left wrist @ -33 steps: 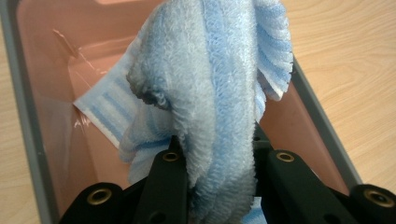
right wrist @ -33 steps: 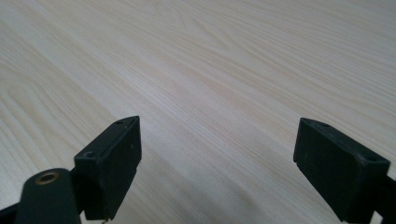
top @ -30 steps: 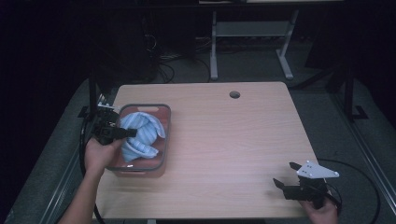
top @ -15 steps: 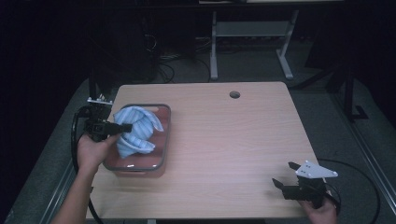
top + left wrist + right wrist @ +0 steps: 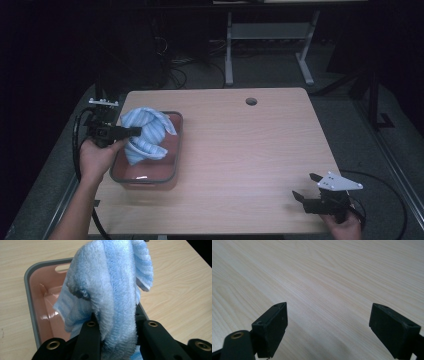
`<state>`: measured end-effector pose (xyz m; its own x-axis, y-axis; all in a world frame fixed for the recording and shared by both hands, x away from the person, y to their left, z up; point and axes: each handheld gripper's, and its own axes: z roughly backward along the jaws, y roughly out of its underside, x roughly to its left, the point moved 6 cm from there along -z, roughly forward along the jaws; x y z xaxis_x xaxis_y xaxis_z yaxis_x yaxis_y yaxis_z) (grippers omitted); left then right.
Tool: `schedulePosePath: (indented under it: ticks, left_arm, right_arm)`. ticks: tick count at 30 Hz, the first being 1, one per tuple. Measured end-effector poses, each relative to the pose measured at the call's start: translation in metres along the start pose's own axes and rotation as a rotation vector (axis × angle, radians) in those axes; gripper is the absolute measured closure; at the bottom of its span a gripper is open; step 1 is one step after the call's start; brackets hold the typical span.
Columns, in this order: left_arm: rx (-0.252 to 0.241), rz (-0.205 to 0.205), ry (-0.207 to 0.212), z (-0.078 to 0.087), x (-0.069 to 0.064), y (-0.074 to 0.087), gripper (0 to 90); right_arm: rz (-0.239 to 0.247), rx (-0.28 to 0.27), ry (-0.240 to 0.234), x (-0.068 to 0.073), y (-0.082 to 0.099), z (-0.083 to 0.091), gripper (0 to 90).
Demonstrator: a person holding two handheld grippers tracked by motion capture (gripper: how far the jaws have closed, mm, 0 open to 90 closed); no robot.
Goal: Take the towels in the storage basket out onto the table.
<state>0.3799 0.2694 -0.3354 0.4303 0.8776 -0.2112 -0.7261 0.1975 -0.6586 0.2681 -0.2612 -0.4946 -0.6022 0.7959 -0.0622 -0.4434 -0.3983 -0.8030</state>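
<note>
1. lifted clear of where it lay a second ago, the blue striped towel now hangs bunched above the pink tub at the table's left edge, most of it above the rim.
2. left gripper is closed tight on a thick fold of the towel; in the left gripper view the two black jaws press in on the cloth from both sides, with the tub's grey rim and glossy pink floor below.
3. right gripper rests low at the near right corner of the wooden table, well apart from the tub; its jaws stand wide apart with nothing between them, bare wood grain ahead in the right gripper view.
4. a lower corner of the towel appears to trail inside the tub, though the dim high view makes that hard to confirm.
5. risk from here: the grip takes a bulky fold rather than an edge, so the cloth could slip free and drop back if swung sideways.
6. a trailing corner may also catch the rim and drag or tip the light tub toward the table edge.
</note>
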Motion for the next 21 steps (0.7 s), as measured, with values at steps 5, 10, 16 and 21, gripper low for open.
schedulePosePath:
  ticks: [5,10,16,21]
  left_arm:
    - [0.002,-0.022,-0.002,0.003,-0.006,-0.005,75.5]
    - [-0.001,-0.039,0.007,0.004,-0.013,-0.009,75.4]
    - [-0.03,-0.061,0.026,0.005,-0.027,-0.017,75.4]
    - [-0.028,-0.085,0.045,0.001,-0.039,-0.022,75.4]
  right_arm:
    - [-0.002,-0.006,0.002,0.0,0.0,0.0,14.6]
    - [0.0,-0.003,0.001,0.0,0.0,0.001,14.6]
    - [0.001,-0.002,0.002,-0.001,0.0,0.001,14.6]
    - [0.002,-0.003,0.002,-0.001,0.0,0.001,14.6]
